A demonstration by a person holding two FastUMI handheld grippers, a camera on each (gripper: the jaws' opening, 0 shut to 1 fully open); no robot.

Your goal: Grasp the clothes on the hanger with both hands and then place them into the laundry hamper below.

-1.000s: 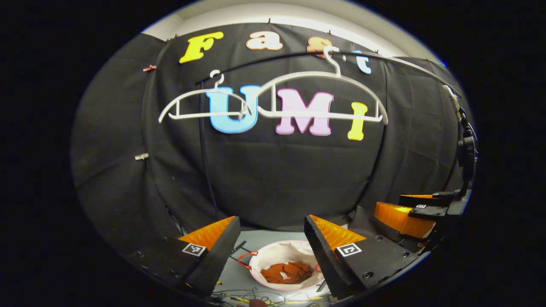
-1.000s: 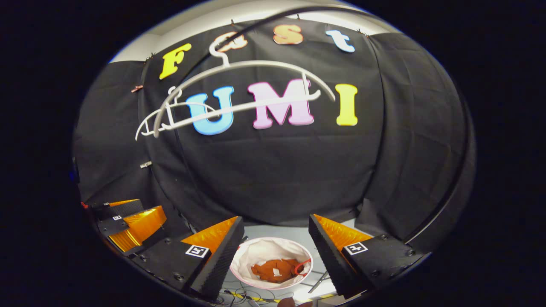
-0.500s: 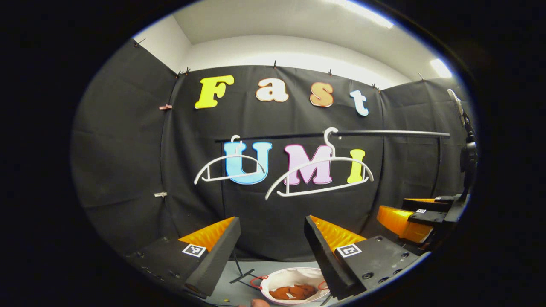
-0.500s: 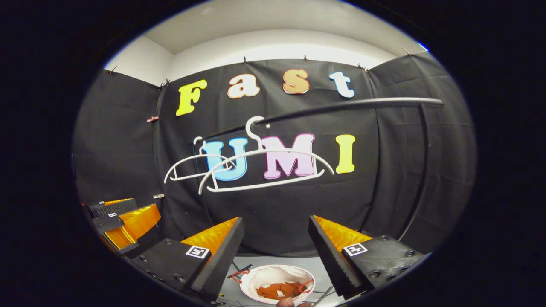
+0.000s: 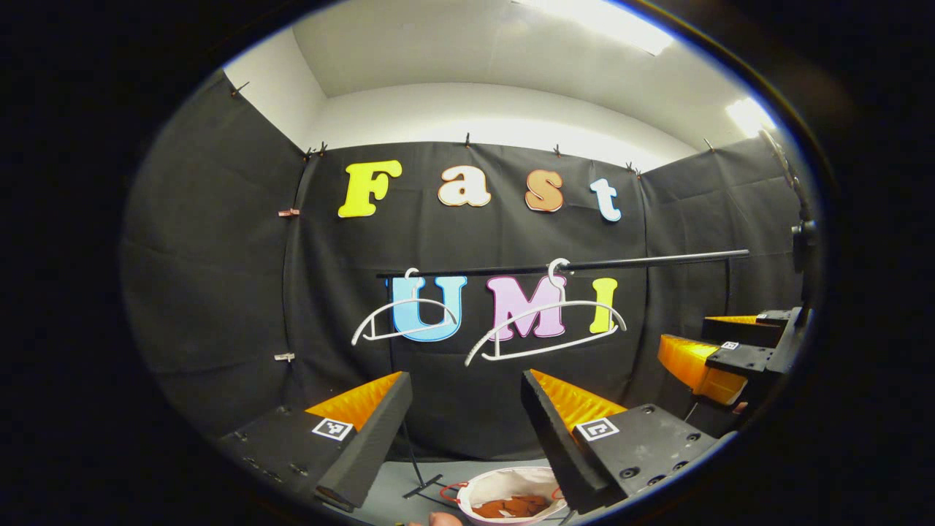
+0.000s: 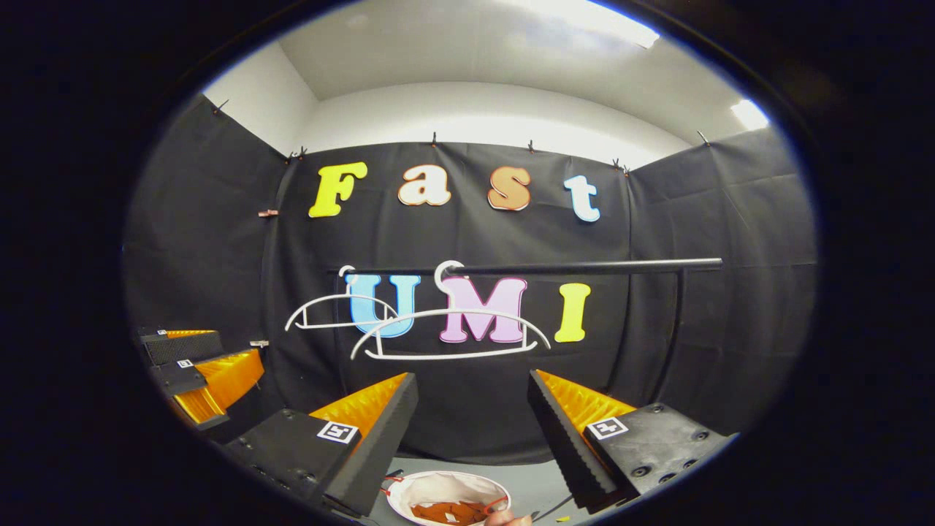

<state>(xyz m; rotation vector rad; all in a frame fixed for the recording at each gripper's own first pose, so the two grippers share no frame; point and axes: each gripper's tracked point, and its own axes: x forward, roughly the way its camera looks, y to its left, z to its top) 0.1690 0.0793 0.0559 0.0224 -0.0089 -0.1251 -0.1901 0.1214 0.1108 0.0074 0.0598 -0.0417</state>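
Two bare white hangers [image 5: 546, 330] [image 6: 449, 332] hang from a black rail [image 5: 562, 264] [image 6: 540, 268] in front of the wall. Below stands a white laundry hamper [image 5: 486, 485] [image 6: 431, 483] with red handles, and orange-brown clothes [image 5: 517, 505] [image 6: 442, 512] lie inside it. My left gripper [image 5: 467, 427] is open with nothing between its fingers, well back from the rail. My right gripper [image 6: 473, 431] is open too and holds nothing. Each gripper appears at the edge of the other's view, the right gripper [image 5: 719, 358] on the right and the left gripper [image 6: 201, 365] on the left.
The rail's black stand post [image 6: 676, 321] rises at the right, and its foot [image 5: 424, 486] rests on the grey floor beside the hamper. A fingertip [image 5: 442, 519] [image 6: 500, 518] shows at the bottom edge of each view. Black cloth walls close the booth on three sides.
Both grippers have pulled back and tilted up from the hamper. The rail and hangers now sit lower and smaller in view, and the nearer hanger still swings slightly.
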